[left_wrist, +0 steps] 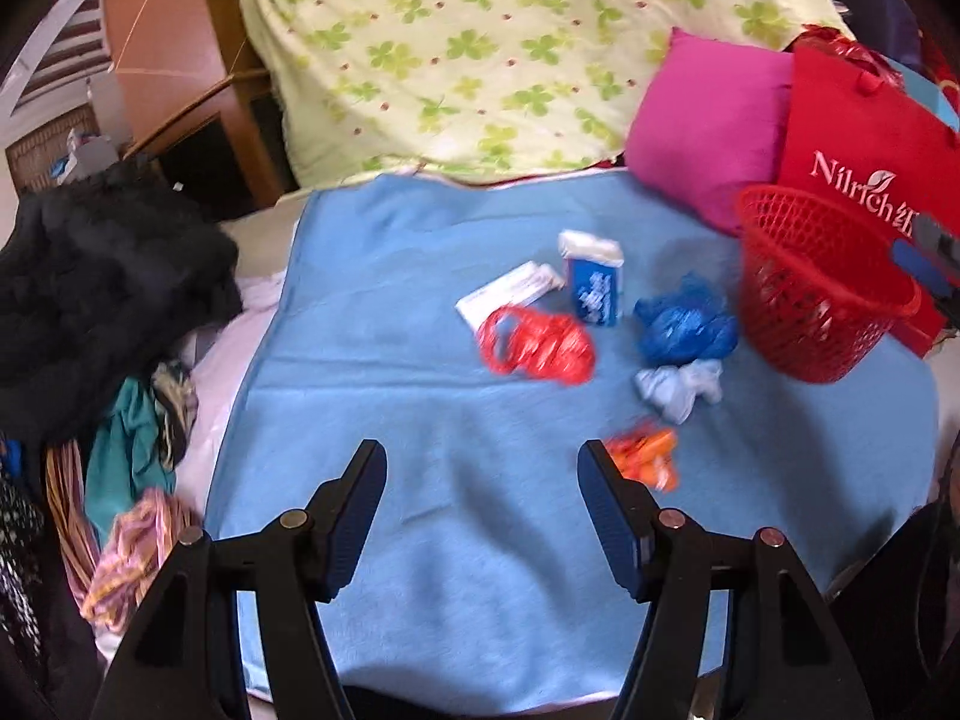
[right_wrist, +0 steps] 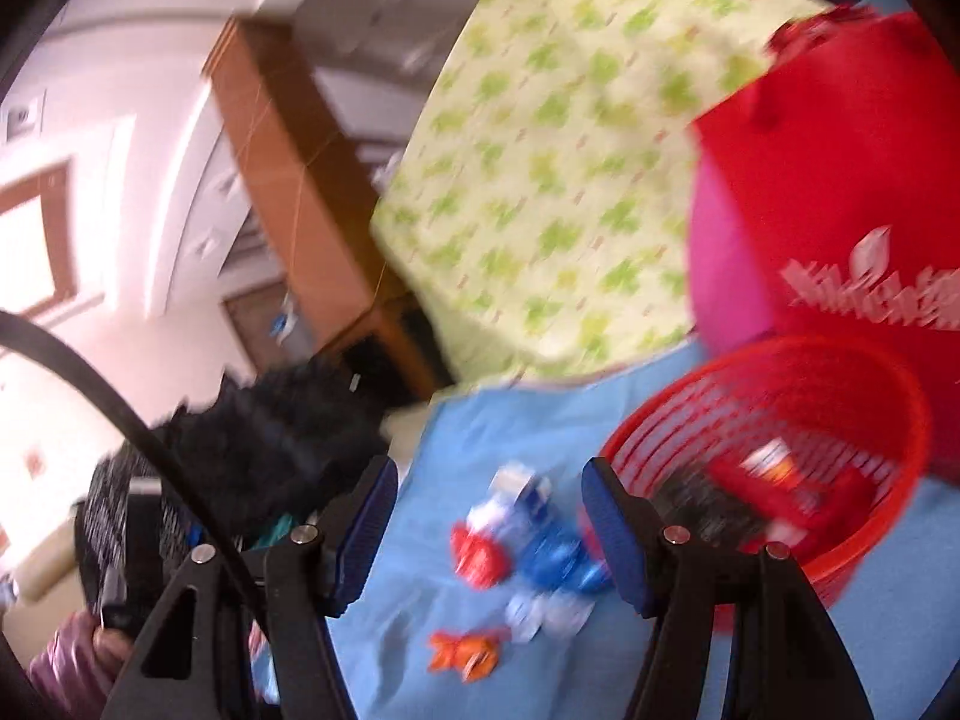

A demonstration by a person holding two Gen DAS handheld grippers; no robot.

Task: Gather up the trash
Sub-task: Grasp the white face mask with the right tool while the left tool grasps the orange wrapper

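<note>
I have both grippers empty. The left gripper (left_wrist: 483, 459) hangs over the blue towel (left_wrist: 372, 312) with its jaws standing apart and nothing between them; the right gripper (right_wrist: 489, 477) is spread about the same, also bare, beside the red basket (right_wrist: 900, 420).

The trash lies in a loose cluster on the towel: an orange wrapper (left_wrist: 645, 456) just beside my left gripper's right finger, a white crumpled wad (left_wrist: 681, 387) beyond it, a blue plastic bag (left_wrist: 684, 324), a red plastic bag (left_wrist: 537, 345), a blue-and-white packet (left_wrist: 594, 282) and a white paper slip (left_wrist: 510, 294). Something red already sits in the basket, though the right view is too smeared for me to say what.

My worries run like this. The orange wrapper is flat and light, so a closing finger may shove it aside or pinch the towel with it and drag the cloth, scattering the rest. The pieces lie close together, so I could grab two at once and drop one on the way. The basket stands tilted against the red tote bag (left_wrist: 864, 138); a knock from either gripper could tip it and spill what is inside.
</note>
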